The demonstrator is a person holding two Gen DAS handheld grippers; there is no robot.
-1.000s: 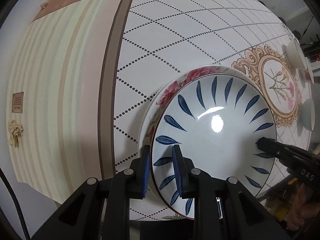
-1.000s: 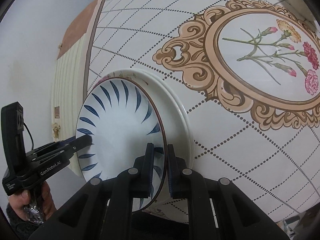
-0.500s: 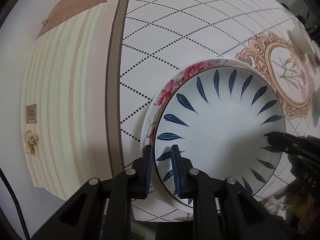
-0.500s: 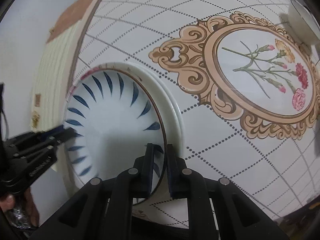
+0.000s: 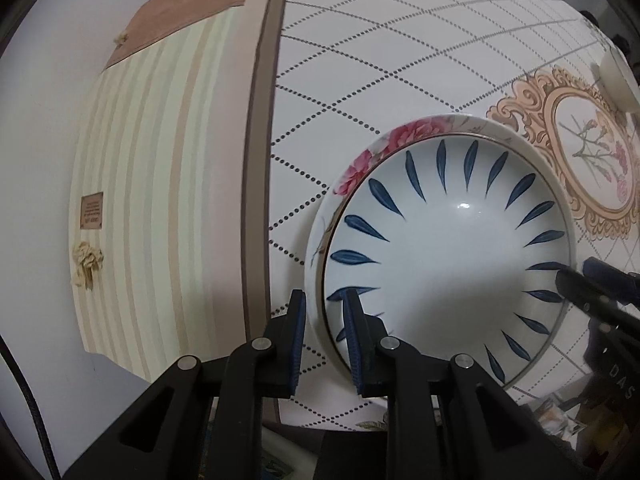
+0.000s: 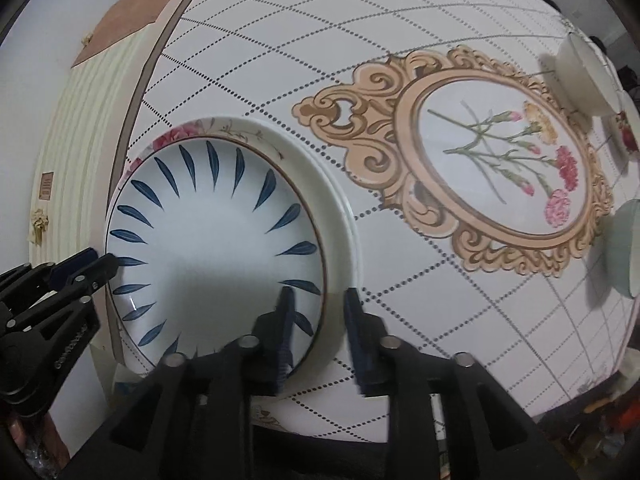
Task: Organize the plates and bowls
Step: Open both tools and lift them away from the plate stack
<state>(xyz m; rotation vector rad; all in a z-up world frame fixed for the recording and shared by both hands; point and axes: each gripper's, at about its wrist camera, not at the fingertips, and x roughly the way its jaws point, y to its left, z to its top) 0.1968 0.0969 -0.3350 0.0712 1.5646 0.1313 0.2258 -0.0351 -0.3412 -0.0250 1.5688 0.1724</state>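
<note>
A white plate with blue leaf marks (image 5: 448, 264) (image 6: 216, 248) lies nested on a larger plate with pink flowers on its rim (image 5: 360, 168) (image 6: 336, 208), near the table's left edge. My left gripper (image 5: 323, 332) is open, its jaws astride the left rims of both plates. My right gripper (image 6: 318, 324) is open, its jaws astride the right rims. Each gripper shows in the other's view (image 5: 592, 292) (image 6: 72, 276).
The table (image 6: 400, 20) has a white dotted-grid cloth with a gold floral medallion (image 6: 496, 172). A white bowl (image 6: 584, 76), a pale green bowl (image 6: 624, 252) and a red-patterned dish (image 6: 626, 132) stand at the far right. The table edge (image 5: 260, 160) runs just left of the plates.
Both grippers have opened and let go of the blue-leaf plate, which has come down to rest flat on the flowered plate.
</note>
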